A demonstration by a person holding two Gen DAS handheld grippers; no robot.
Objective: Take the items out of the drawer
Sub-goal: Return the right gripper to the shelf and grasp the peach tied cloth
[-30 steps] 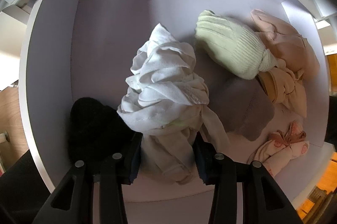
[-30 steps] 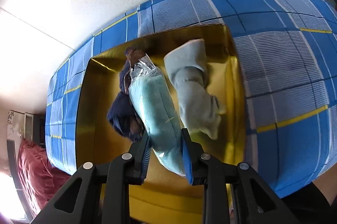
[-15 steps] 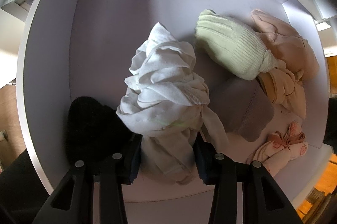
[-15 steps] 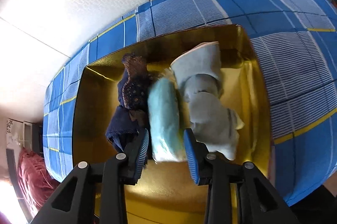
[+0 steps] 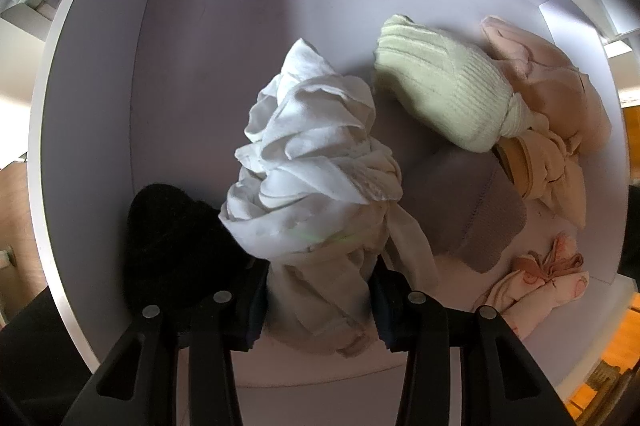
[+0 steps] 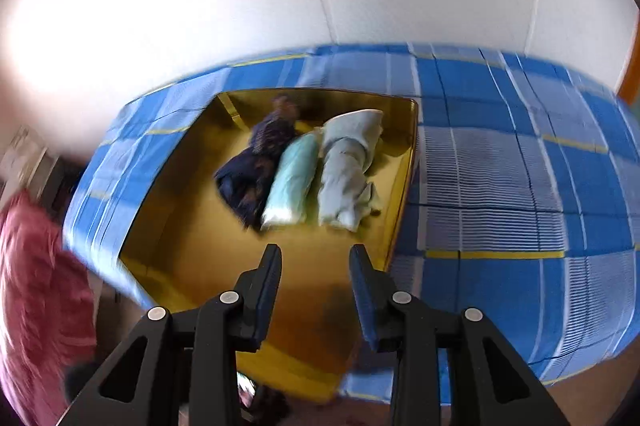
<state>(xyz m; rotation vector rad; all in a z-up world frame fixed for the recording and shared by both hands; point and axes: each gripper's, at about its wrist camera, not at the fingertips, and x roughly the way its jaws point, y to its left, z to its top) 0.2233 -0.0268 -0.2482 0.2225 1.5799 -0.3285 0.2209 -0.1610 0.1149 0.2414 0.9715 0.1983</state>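
Note:
In the left wrist view my left gripper (image 5: pixel 318 274) points down into the white drawer (image 5: pixel 200 66) and is shut on the lower part of a crumpled white cloth bundle (image 5: pixel 312 154). In the right wrist view my right gripper (image 6: pixel 316 254) hangs open and empty over the near part of a gold tray (image 6: pixel 192 234). Farther back, the tray holds a dark navy cloth (image 6: pixel 256 162), a teal packet (image 6: pixel 292 178) and a light blue cloth (image 6: pixel 348 174), side by side.
Around the white bundle the drawer holds a black woolly item (image 5: pixel 172 234), a pale green knit roll (image 5: pixel 440 90), peach garments (image 5: pixel 560 94), a grey cloth (image 5: pixel 480 214) and a small pink patterned piece (image 5: pixel 536 282). The tray rests on a blue plaid cover (image 6: pixel 500 186); red fabric (image 6: pixel 36 286) lies at the left.
My right gripper let go of the teal packet, which now lies in the tray, and drew back and up with a roll. The left gripper and its white bundle have not moved.

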